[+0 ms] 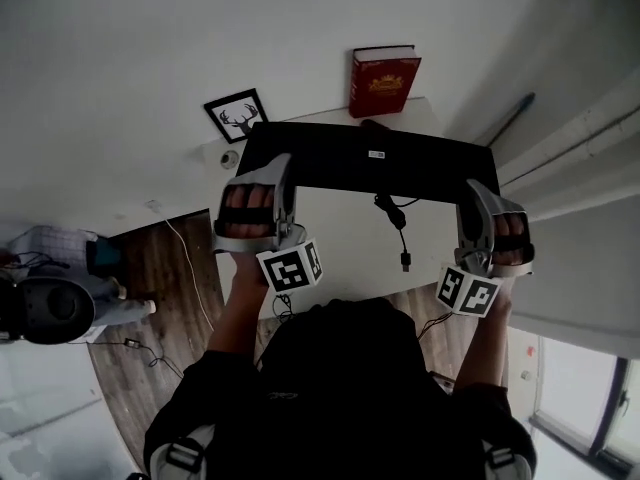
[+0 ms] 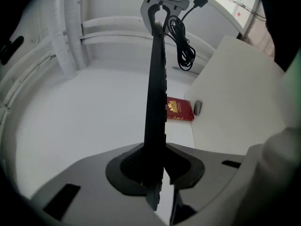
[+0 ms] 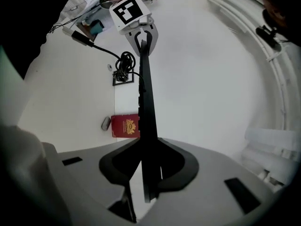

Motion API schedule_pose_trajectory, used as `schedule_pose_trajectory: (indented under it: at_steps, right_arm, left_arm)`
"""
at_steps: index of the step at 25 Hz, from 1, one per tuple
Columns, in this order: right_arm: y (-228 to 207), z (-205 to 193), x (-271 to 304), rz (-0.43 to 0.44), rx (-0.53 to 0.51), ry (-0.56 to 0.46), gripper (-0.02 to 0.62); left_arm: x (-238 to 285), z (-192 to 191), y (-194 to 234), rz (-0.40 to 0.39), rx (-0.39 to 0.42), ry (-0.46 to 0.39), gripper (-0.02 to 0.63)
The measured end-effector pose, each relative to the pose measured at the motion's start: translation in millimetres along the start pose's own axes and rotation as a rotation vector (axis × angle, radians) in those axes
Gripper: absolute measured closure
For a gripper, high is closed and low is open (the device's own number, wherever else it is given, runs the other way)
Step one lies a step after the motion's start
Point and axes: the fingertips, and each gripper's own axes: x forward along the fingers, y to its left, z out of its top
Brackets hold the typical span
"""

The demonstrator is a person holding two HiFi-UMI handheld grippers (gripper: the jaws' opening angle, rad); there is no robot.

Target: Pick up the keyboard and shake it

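Lifted clear above the bench (image 1: 335, 253), the keyboard (image 1: 365, 158) is pinched at its ends by the left hand-held gripper (image 1: 268, 174) and right hand-held gripper (image 1: 478, 196), both narrowed onto its thin edge; it looks stiff and light, so end grips should suit shaking.

It looks like a home study: a white counter (image 1: 340, 243), red book (image 1: 383, 80), framed deer print (image 1: 237, 115), wooden floor (image 1: 150, 258).
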Motion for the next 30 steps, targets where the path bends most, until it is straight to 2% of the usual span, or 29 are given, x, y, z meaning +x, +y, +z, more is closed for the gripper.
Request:
schedule_pose_trajectory:
  at_steps: [6,10,12,17,21,25,27,30]
  right_arm:
    - [-7.3,74.3,43.5,-0.006,-0.031,-0.219,0.486]
    - [16.4,126.1,63.0,0.050,-0.062,-0.368,0.486]
    - [18.6,150.5,67.0,0.068,-0.075,-0.432,0.488]
    - [6.3,193.6,73.3,0.049,-0.093,-0.536,0.486]
    - [15.1,199.3,70.8,0.091,-0.099,-0.556,0.487]
    - [29.7,186.9,68.0,0.133,-0.100,-0.533,0.486]
    - [48.0,175.0,64.8,0.191,-0.105,-0.505,0.486]
    - [82.6,155.5,58.8,0.338,-0.100,-0.446,0.486]
  left_arm:
    - [-29.0,-79.1,4.4,0.027,-0.039,0.218,0.514]
    - [-54.1,-128.7,-15.2,-0.005,-0.060,0.372,0.514]
    - [-68.3,-148.8,-18.3,-0.014,-0.073,0.425,0.511]
    - [-94.0,-181.2,-10.5,0.006,-0.104,0.530,0.512]
    - [-100.6,-185.1,-18.3,-0.032,-0.116,0.544,0.512]
    - [-96.0,-175.6,-37.4,-0.090,-0.129,0.515,0.512]
    - [-90.2,-167.9,-60.2,-0.166,-0.147,0.486,0.512]
    - [-80.7,-155.8,-97.4,-0.307,-0.154,0.434,0.512]
